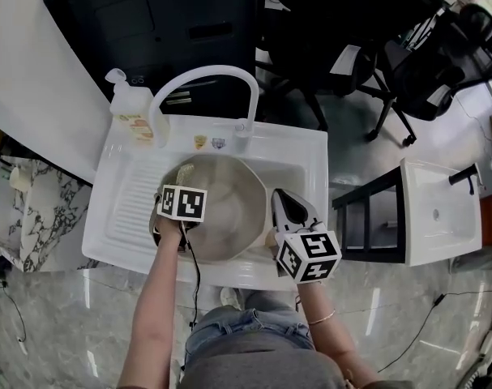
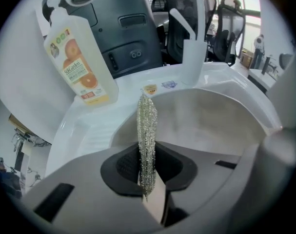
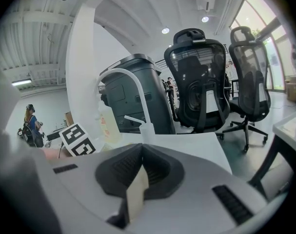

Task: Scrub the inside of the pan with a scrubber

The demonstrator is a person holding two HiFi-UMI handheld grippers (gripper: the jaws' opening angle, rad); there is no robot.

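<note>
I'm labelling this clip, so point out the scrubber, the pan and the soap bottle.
scrubber point(image 2: 147, 126), left gripper view, middle of the silvery mesh strip.
pan point(image 1: 237, 203), head view, bare inner surface.
soap bottle point(image 2: 80, 69), left gripper view, orange-printed label on its front.

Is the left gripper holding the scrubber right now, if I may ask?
Shut on it: the left gripper pinches the metal scrubber, which juts out over the pan.

Head view looks steeply down; both gripper views face the faucet point(image 1: 203, 73)
</note>
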